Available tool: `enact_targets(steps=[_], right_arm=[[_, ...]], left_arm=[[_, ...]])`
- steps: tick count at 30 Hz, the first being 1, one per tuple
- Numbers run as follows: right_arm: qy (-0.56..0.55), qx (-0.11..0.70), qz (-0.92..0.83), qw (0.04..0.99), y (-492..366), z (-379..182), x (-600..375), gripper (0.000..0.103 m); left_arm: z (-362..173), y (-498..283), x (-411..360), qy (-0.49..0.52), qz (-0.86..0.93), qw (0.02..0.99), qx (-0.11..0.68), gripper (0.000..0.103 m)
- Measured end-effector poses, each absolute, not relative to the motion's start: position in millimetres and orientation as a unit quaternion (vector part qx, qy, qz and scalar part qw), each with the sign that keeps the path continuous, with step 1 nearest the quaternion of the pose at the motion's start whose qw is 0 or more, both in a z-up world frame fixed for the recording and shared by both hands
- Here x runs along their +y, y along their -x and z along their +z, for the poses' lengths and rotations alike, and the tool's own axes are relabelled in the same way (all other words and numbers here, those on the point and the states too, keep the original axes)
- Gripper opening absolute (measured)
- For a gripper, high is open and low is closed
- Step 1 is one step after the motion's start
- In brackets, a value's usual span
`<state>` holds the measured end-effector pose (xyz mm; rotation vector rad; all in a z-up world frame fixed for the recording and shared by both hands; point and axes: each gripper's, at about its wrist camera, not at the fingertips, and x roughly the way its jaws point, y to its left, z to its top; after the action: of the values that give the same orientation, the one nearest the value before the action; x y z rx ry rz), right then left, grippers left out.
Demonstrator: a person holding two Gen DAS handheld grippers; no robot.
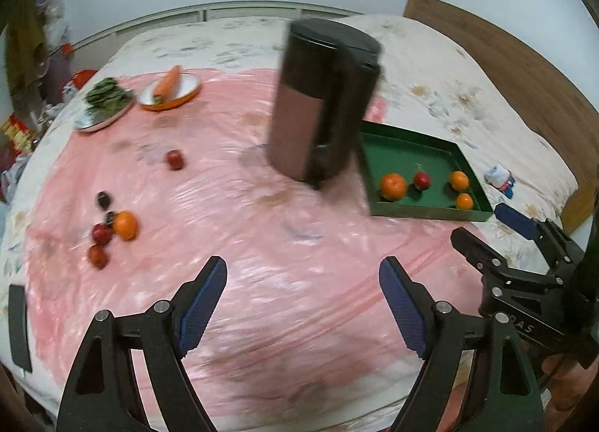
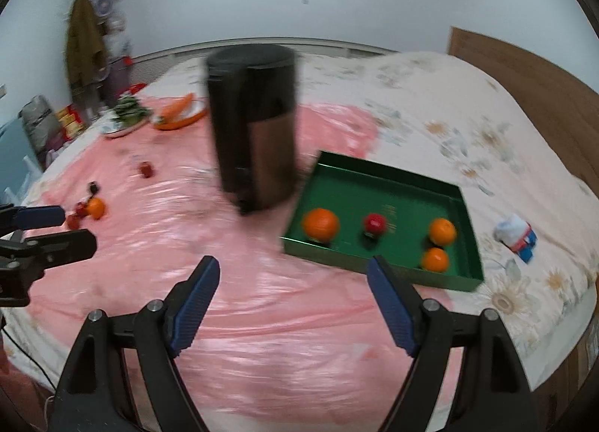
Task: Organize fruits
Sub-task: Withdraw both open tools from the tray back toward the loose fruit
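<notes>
1. Fruits are split between two places in the left wrist view. A green tray (image 1: 411, 143) on the right holds three oranges and one red fruit (image 1: 422, 180). On the pink sheet (image 1: 262, 245) at the left lie a loose orange (image 1: 125, 224), several small red and dark fruits just beside it, and one red fruit (image 1: 175, 160) apart from them, farther back. The left tongs (image 1: 303, 304) hang wide open above the sheet with nothing between the pads. A tall dark canister (image 1: 322, 102) stands just left of the tray. Two plates at the back carry a carrot (image 1: 168, 82) and greens (image 1: 106, 95).

2. In the right wrist view, the right tongs (image 2: 294, 304) are likewise spread wide and empty, near the front edge of the tray (image 2: 460, 207). The big orange (image 2: 321, 223) sits at the tray's left end. The loose cluster, including its orange (image 2: 95, 207), lies far left, close to the other tongs.

3. Judging by this, the sorting looks roughly half done: four pieces are in the tray, and about six remain on the bed.
</notes>
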<state>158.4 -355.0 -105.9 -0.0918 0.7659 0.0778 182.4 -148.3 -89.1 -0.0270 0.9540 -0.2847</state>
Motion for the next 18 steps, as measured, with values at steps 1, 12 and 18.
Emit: enact_targets(steps=[1,12,18], right_arm=[[0.049,0.372,0.046,0.926,-158,-104,-344,0.103],[0.083,0.374,0.132,0.914,-192,-116,-229,0.103],[0.102,0.378,0.183,0.902,-232,-134,-166,0.103]], left_arm=[[-90,-181,-138,0.018,-0.131,0.879,0.458,0.08],[-127,-176,-22,0.046,-0.035,0.881,0.47,0.08],[-158,-191,41,0.058,0.019,0.877,0.477,0.08]])
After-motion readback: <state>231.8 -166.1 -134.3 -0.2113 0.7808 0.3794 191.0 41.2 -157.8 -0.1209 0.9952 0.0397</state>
